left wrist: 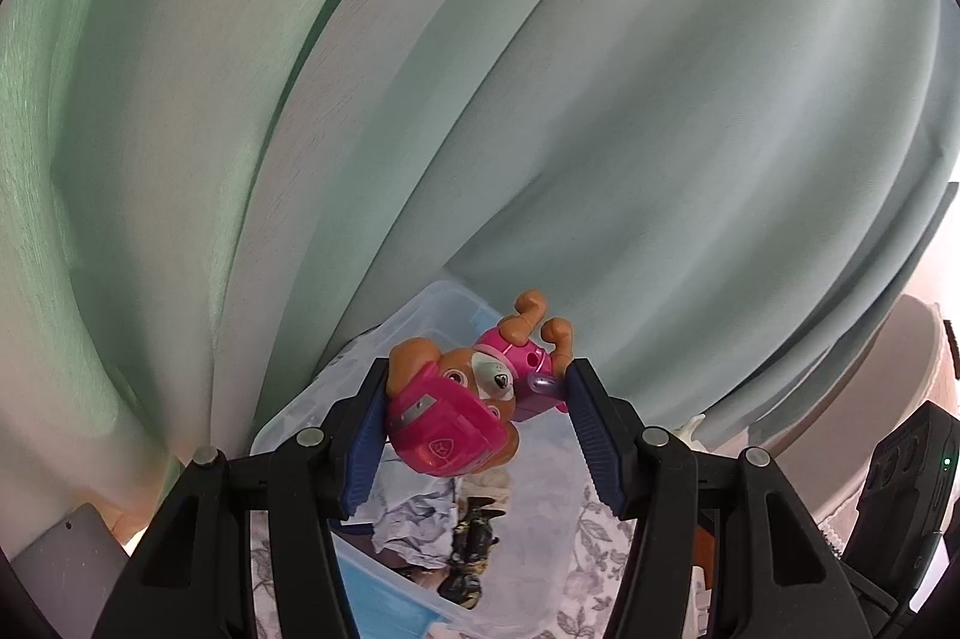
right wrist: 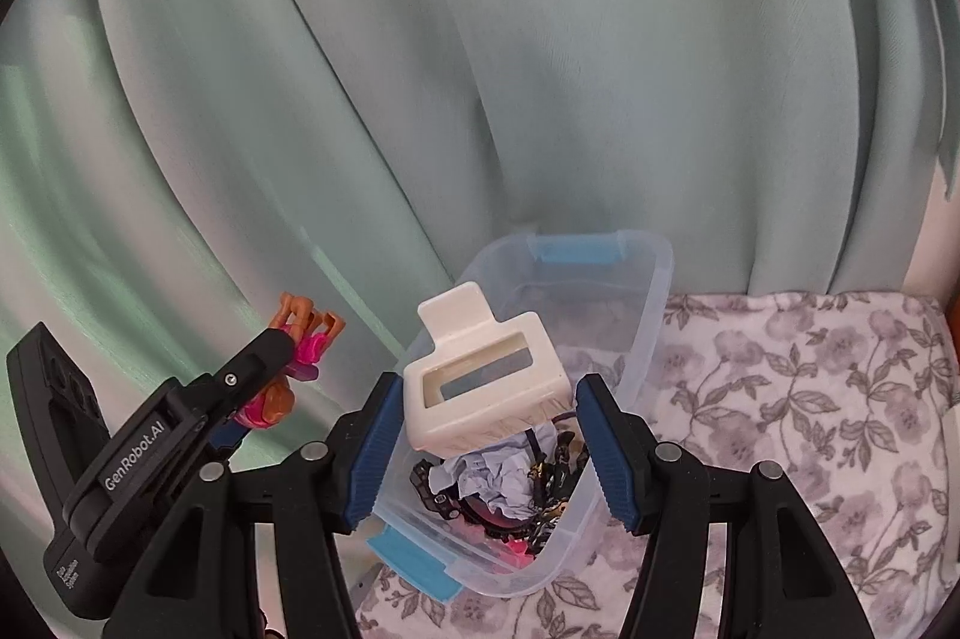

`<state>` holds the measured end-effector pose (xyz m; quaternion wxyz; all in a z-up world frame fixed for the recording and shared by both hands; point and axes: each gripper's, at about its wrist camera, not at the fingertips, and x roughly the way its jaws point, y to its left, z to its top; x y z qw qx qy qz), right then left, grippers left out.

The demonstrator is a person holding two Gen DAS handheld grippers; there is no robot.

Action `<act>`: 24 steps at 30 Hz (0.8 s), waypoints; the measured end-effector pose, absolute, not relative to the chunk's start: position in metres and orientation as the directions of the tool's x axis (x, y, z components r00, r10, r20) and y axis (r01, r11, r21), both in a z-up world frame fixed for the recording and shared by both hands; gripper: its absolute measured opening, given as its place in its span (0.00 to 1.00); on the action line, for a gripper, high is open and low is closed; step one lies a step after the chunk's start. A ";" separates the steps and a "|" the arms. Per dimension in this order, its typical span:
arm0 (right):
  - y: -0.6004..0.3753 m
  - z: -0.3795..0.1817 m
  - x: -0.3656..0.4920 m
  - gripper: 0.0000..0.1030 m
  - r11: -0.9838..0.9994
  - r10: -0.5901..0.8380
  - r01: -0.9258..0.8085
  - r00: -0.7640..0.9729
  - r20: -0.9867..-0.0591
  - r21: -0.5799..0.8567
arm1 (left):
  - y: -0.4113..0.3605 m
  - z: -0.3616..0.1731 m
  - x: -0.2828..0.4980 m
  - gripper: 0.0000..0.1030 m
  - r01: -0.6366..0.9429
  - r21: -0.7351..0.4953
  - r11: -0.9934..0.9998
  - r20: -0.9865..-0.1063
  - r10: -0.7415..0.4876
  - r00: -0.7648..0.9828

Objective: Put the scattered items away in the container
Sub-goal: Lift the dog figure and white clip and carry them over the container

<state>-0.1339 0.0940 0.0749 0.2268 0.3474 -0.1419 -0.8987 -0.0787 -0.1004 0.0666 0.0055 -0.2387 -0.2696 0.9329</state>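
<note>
My left gripper (left wrist: 474, 423) is shut on a pink and orange toy dog figure (left wrist: 456, 411), held in the air above the clear plastic container (left wrist: 288, 417). In the right wrist view that left gripper (right wrist: 264, 369) shows at the left with the toy dog (right wrist: 303, 339) sticking out of it. My right gripper (right wrist: 486, 429) is shut on a cream plastic holder with a rectangular window (right wrist: 480, 381), held over the clear container with blue latches (right wrist: 648, 315). Inside the container lie crumpled pale paper (right wrist: 504, 477), a black watch (right wrist: 435, 489) and dark toy pieces.
The container stands on a white cloth with a grey flower print (right wrist: 810, 399). A pale green curtain (right wrist: 540, 69) hangs close behind it and fills the background. A grey flat object (left wrist: 66, 549) lies at the lower left of the left wrist view.
</note>
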 end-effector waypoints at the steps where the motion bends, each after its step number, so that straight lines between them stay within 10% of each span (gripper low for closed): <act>1: 0.092 0.073 -0.136 0.61 -0.857 -0.507 0.309 -0.651 -0.565 0.413 | -0.102 0.064 -0.081 0.58 0.123 -0.506 -0.854 -0.448 0.139 -0.883; 24: 0.073 0.026 -0.165 0.61 -0.869 -0.494 0.291 -0.555 -0.669 0.400 | -0.104 0.007 -0.134 0.58 0.199 -0.492 -0.848 -0.576 0.145 -0.805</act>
